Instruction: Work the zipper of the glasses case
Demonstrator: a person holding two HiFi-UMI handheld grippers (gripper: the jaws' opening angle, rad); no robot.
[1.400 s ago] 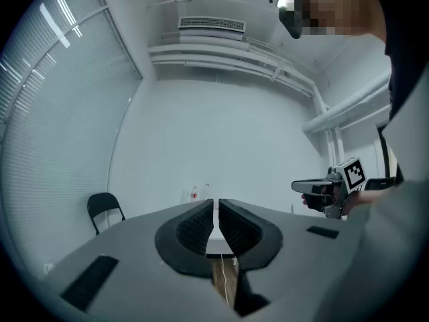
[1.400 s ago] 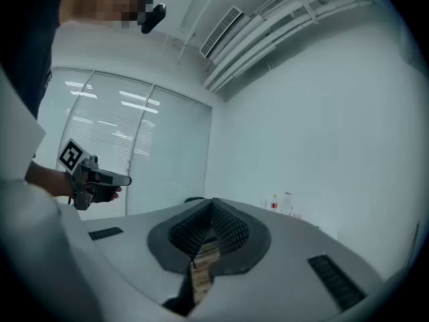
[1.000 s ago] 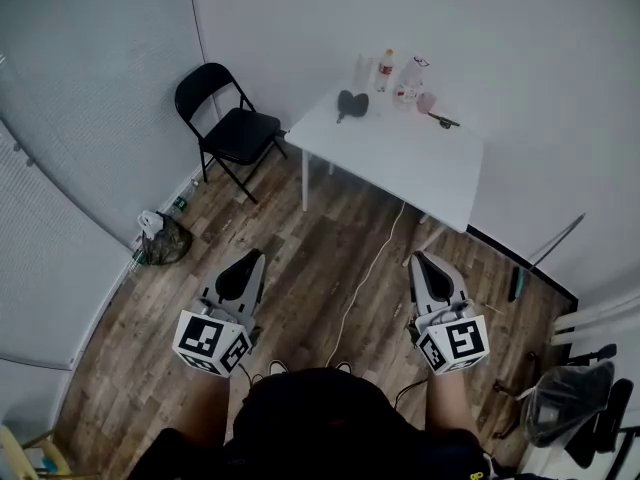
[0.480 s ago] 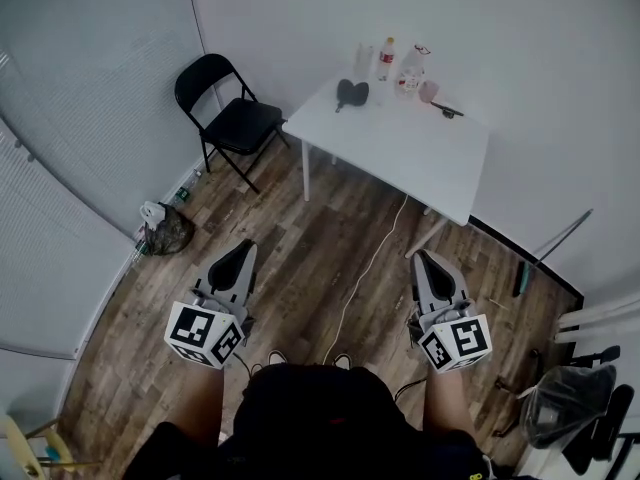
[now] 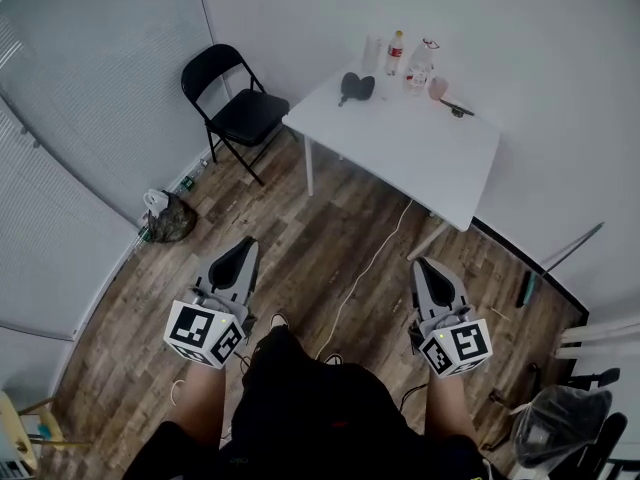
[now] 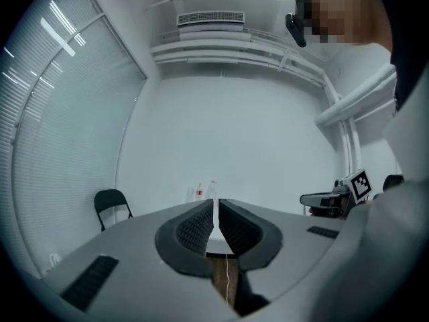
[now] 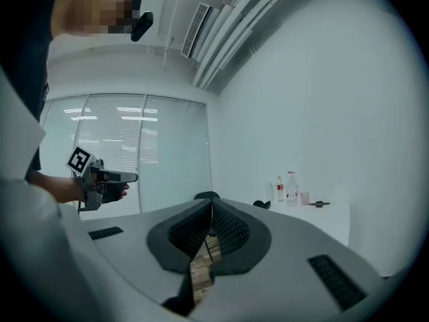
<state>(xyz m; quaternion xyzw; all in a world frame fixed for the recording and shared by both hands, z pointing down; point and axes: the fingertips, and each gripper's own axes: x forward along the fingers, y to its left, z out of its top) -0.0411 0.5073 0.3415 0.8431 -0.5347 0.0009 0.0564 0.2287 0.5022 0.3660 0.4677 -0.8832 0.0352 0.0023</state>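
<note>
Head view: red-labelled bottle [image 5: 396, 52] at one o'clock, print unreadable. The left gripper [image 5: 240, 254] at seven, right gripper [image 5: 428, 272] at five, both pointing forward, jaws closed on nothing.

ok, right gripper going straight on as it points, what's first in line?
Nothing close. The right gripper, shut and empty, points across the room toward the black folding chair showing just above its tips; the white table lies right of that line. Depth unclear.
</note>
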